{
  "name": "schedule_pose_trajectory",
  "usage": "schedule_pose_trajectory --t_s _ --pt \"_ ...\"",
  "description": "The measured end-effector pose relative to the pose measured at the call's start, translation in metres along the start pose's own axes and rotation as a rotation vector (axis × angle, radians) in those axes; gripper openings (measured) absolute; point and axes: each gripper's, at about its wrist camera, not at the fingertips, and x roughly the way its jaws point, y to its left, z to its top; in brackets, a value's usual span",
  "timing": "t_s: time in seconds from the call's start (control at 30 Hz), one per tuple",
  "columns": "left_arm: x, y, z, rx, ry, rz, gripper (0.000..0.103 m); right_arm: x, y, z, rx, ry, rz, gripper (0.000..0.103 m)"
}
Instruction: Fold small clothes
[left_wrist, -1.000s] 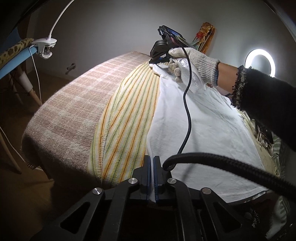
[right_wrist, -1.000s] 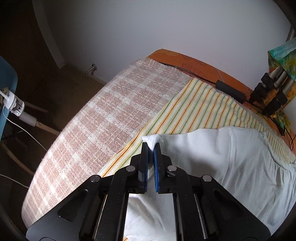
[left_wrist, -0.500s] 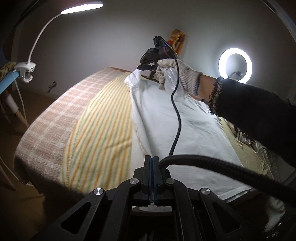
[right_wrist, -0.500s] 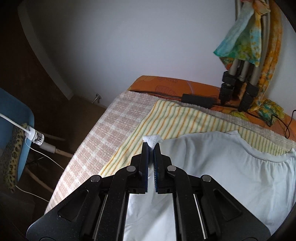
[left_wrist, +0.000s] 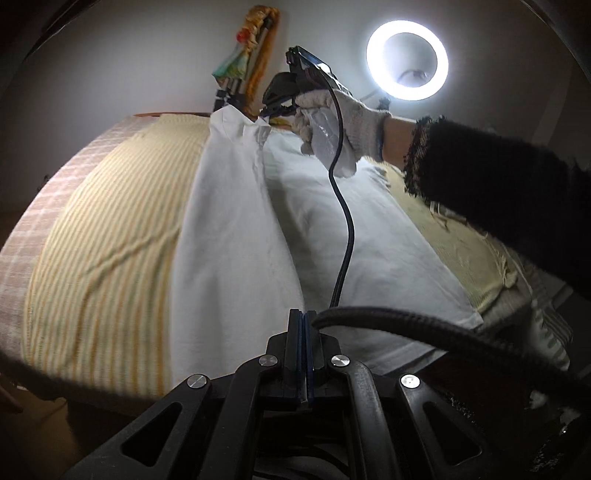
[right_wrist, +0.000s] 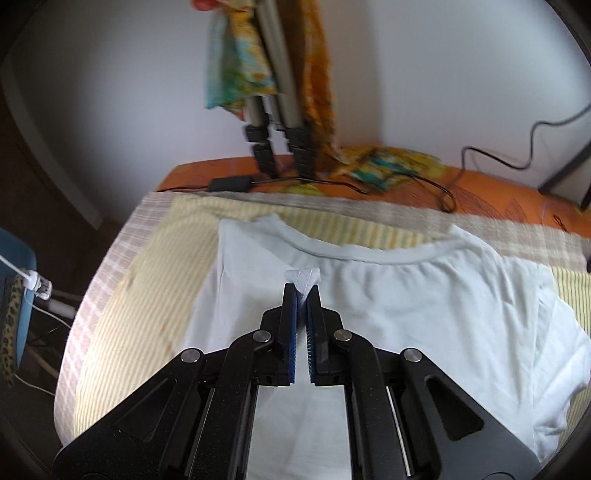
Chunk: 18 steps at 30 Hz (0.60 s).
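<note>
A white T-shirt (left_wrist: 236, 236) lies on a yellow striped cloth (left_wrist: 103, 236) on the bed. My left gripper (left_wrist: 302, 317) is shut on the shirt's near edge. My right gripper (right_wrist: 302, 291) is shut on a pinch of the shirt (right_wrist: 424, 306) and holds it raised over the shirt body, just below the collar (right_wrist: 369, 254). In the left wrist view the right gripper (left_wrist: 271, 110) shows at the far end in a gloved hand, with the shirt's side lifted and folded over toward the middle.
A checked blanket (left_wrist: 55, 173) covers the bed's left side. A ring light (left_wrist: 407, 59) glows at the back right. Tripod legs with colourful scarves (right_wrist: 273, 110), a power adapter (right_wrist: 231, 183) and cables lie on the orange sheet (right_wrist: 498, 195). A blue chair (right_wrist: 14, 295) stands at left.
Both grippers have lifted the shirt's left edge and carried it rightward over the shirt body. The right gripper now sits over the shirt below the collar instead of at its side edge.
</note>
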Motion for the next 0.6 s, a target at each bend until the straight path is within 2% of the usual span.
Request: schedule_pose_trajectory --t_s 0.13,0.23,0.27,0.3,0.37,0.4,0.43,0.6 --pt "0.004 -0.010 0.000 0.031 0.011 0.006 0.000 0.006 -0.014 -0.003 0.023 0.016 -0.053 0.005" --pt "0.006 -0.011 0.002 0.039 0.023 -0.001 0.001 0.010 -0.012 -0.001 0.018 0.029 -0.036 0.006" --pt "0.005 -0.013 0.004 0.042 0.026 -0.007 0.010 0.011 -0.012 0.000 0.024 0.040 -0.027 0.006" --pt "0.004 -0.012 0.003 0.046 0.027 -0.001 0.025 0.009 -0.013 -0.001 0.027 0.043 -0.027 0.011" --pt "-0.003 -0.016 0.003 0.058 0.005 0.006 0.032 -0.001 -0.013 0.000 0.013 0.030 -0.025 0.025" --pt "-0.008 -0.017 0.003 0.064 -0.003 0.007 0.033 -0.006 -0.013 0.000 0.004 0.022 -0.029 0.037" --pt "-0.012 -0.017 0.002 0.068 -0.011 0.010 0.033 -0.015 -0.015 0.000 -0.001 0.006 -0.029 0.045" --pt "-0.031 -0.023 -0.003 0.100 -0.044 0.065 0.034 -0.068 -0.028 0.003 0.018 -0.046 0.021 0.045"
